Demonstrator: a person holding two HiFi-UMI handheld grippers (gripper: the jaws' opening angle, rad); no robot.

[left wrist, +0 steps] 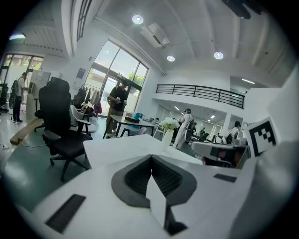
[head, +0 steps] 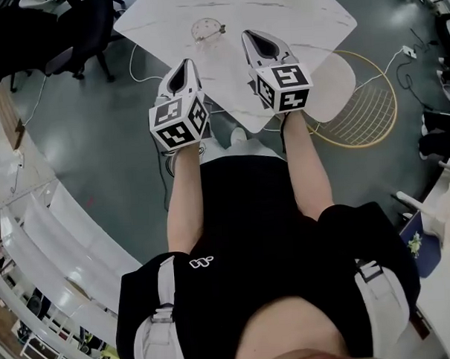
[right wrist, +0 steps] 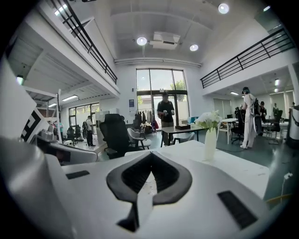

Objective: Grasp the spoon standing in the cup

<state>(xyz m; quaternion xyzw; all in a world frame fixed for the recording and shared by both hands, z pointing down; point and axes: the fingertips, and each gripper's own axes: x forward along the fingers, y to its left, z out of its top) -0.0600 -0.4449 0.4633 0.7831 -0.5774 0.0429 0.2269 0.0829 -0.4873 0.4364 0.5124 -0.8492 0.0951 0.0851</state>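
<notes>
A clear glass cup (head: 205,27) stands on the white marble-patterned table (head: 292,16) in the head view, with a thin spoon (head: 217,32) leaning out of it to the right. My left gripper (head: 186,63) hovers near the table's front edge, below and left of the cup, jaws shut and holding nothing. My right gripper (head: 247,35) reaches over the table just right of the cup, jaws also shut and holding nothing. Both gripper views look level across the tabletop, with the left gripper (left wrist: 151,157) and the right gripper (right wrist: 150,154) closed at their tips. I cannot make out the cup in either.
A white vase of white flowers (right wrist: 210,135) stands farther back on the table, also seen as the vase (left wrist: 169,131). A gold wire ring frame (head: 365,106) and cables lie on the floor at right. A black office chair (head: 84,25) stands at left. People stand in the background.
</notes>
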